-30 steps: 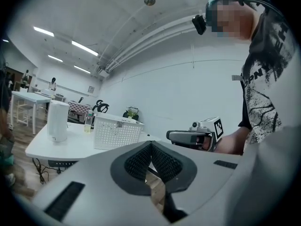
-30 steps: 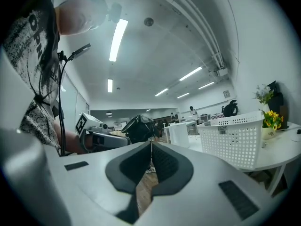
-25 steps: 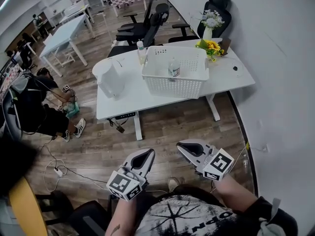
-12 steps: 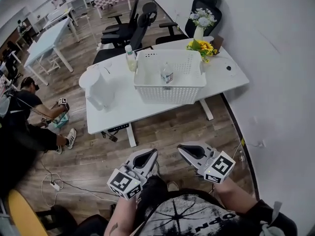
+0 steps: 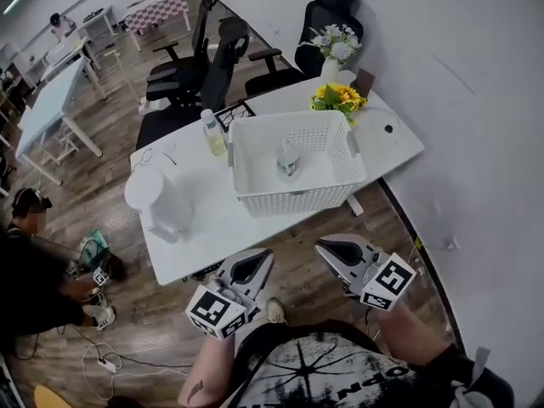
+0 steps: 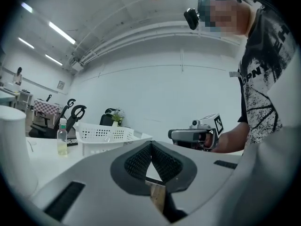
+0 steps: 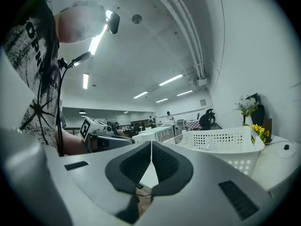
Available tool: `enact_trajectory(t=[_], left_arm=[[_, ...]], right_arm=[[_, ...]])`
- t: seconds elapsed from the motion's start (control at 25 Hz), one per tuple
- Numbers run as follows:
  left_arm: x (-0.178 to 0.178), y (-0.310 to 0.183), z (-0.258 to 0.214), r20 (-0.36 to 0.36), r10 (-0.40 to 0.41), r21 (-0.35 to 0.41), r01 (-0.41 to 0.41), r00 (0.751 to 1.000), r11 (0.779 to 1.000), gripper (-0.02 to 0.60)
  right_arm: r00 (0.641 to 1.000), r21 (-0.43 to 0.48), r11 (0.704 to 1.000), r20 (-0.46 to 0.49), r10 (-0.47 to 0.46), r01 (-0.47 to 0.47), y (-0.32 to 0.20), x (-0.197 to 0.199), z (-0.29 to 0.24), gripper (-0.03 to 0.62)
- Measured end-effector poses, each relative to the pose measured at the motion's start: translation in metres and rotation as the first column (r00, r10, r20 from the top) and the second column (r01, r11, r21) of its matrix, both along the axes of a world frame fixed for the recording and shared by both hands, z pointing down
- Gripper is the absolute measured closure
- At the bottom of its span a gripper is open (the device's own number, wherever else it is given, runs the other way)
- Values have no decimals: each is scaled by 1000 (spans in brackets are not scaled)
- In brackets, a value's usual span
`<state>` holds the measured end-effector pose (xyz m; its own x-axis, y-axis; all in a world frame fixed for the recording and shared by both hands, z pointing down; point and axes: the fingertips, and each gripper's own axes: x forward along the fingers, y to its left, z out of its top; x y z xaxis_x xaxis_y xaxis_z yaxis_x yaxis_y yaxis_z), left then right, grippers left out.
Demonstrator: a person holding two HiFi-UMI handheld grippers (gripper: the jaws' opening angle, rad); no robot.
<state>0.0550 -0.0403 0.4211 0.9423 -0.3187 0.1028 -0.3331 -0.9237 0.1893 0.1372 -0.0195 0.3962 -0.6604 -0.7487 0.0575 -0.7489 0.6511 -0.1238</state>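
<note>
Hovering near the near edge of the white table (image 5: 387, 147), the left gripper (image 5: 257, 260) and right gripper (image 5: 328, 247) are held with jaws pressed together on nothing. The white basket (image 5: 293, 195) is set on that table, just beyond both grippers, and a small bottle (image 5: 288, 158) is seen inside it.

ahead of you the basket (image 5: 294, 196) blocks a low reach with its near wall; its open top gives way in, past only a small bottle (image 5: 287, 158) inside. bare table (image 5: 214, 221) lies between basket and the jug (image 5: 160, 206) to your left.
</note>
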Motion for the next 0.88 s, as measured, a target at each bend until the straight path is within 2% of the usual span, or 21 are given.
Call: enact_trajectory(t=[0.28, 0.52, 0.72, 0.88], left_arm=[[-15, -64, -5, -10, 51, 17, -51, 999, 999, 571], [-9, -97, -8, -23, 54, 22, -54, 998, 998, 571], [5, -120, -14, -27, 25, 23, -24, 999, 999, 571], [21, -140, -15, -12, -31, 30, 32, 999, 999, 571]], right_arm=[[995, 23, 997, -53, 79, -78, -65, -4, -10, 571], [992, 21, 995, -77, 96, -94, -95, 5, -14, 571], [995, 15, 997, -68, 71, -70, -117, 22, -24, 571], [996, 30, 999, -85, -8, 11, -135, 34, -38, 571]])
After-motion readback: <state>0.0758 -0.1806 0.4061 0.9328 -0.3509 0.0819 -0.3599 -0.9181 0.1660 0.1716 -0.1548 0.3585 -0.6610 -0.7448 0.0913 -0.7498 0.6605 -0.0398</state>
